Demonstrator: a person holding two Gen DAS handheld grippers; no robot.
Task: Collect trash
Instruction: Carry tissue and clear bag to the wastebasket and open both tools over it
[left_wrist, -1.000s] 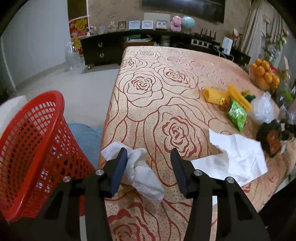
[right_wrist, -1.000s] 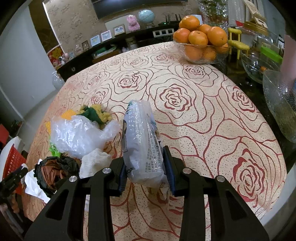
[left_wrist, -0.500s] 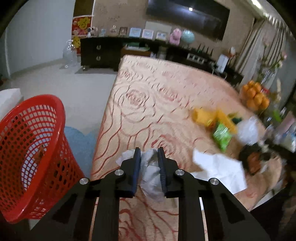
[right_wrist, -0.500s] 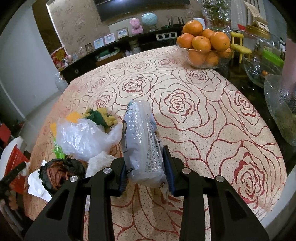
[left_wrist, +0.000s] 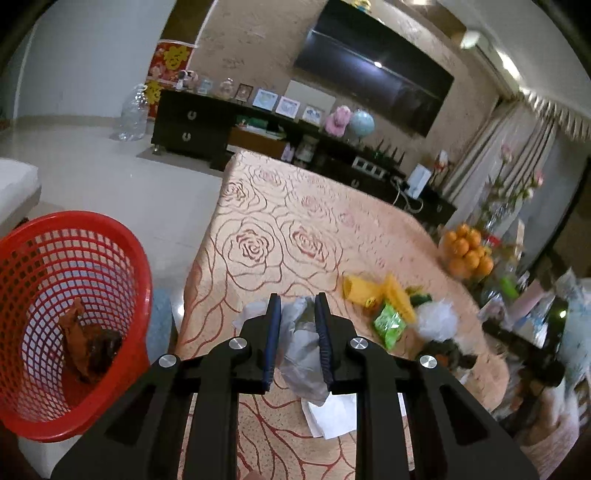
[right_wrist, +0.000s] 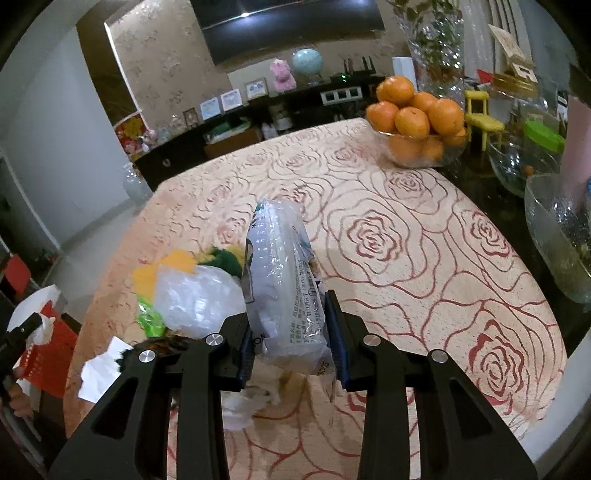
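Crumpled tissue (left_wrist: 301, 347) clamped in left gripper (left_wrist: 297, 343), lifted off table (left_wrist: 295, 229); right gripper (right_wrist: 291, 328) clamped on plastic packet (right_wrist: 284, 291). Carry step: next swing both to red basket (left_wrist: 74, 280), release inside

Right tongs (right_wrist: 291, 332) clamp a clear plastic packet (right_wrist: 284, 280) above the rose-patterned counter (right_wrist: 406, 236); crumpled wrappers (right_wrist: 192, 291) lie alongside.

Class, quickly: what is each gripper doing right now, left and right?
Left gripper: shut on a crumpled tissue; jaws have just closed.
Right gripper: shut on a clear plastic packet.
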